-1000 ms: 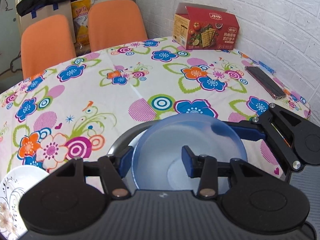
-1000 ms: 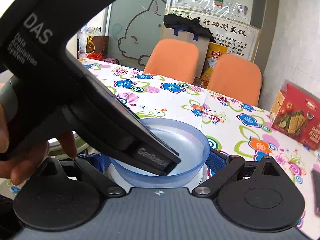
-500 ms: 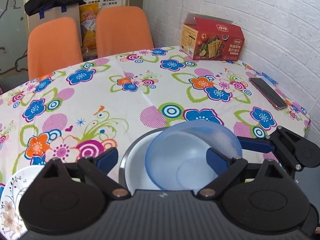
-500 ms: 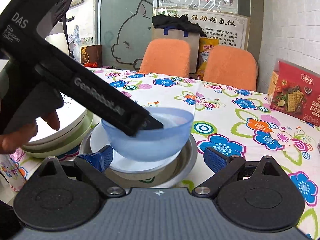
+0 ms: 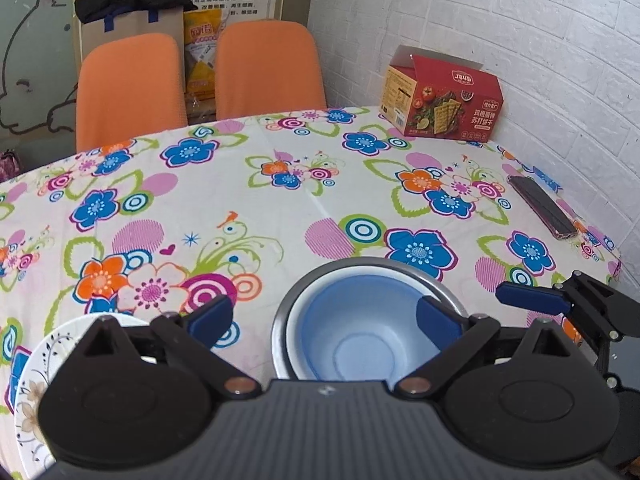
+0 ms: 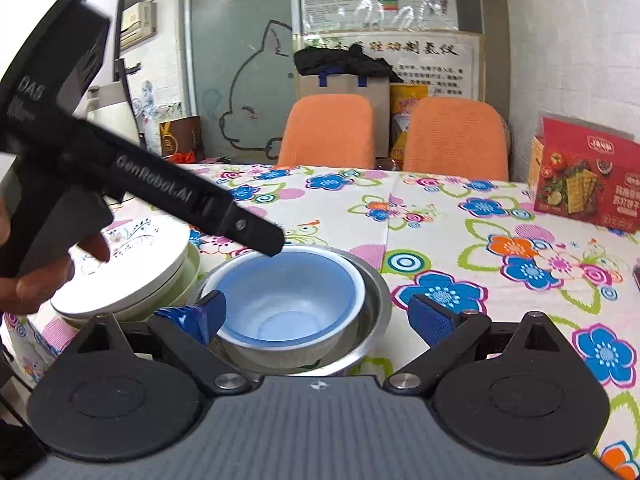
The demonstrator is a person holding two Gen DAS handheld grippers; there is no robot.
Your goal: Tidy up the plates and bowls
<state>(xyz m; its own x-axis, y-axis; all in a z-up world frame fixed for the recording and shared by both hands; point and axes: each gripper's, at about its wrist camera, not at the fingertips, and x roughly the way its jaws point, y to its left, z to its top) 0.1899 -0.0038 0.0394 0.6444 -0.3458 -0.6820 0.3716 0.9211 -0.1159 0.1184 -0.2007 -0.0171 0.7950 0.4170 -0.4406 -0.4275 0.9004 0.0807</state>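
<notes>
Already nested: the blue bowl sits in the stack, both grippers empty

Left wrist view: the left gripper [image 5: 324,314] is spread wide and holds nothing; its pads straddle the bowls from above without touching them; the blue bowl [image 5: 360,340], translucent plastic with a round flat base, sits inside a white bowl [image 5: 294,320], which sits inside a steel bowl [image 5: 436,280] with a thin bright rim; the three make one nest on the floral tablecloth [image 5: 280,200], glossy and flat; a white plate [image 5: 28,392] with a fine black sprig pattern lies just beside the nest at the near left edge; the right gripper [image 5: 528,298] shows at the right, only one blue pad in sight; a red cracker box [image 5: 440,100] and a dark phone [image 5: 542,208] lie well apart.

Right wrist view: the right gripper [image 6: 316,314] is also spread wide and empty, its blue ribbed pads either side of the nest; the plates [image 6: 132,276] are piled beside it, patterned white ones on a pale green one; a hand [image 6: 36,276] grips the left tool's handle.

Judged from this, bowls and plates each stand in one pile; little seems left.
</notes>
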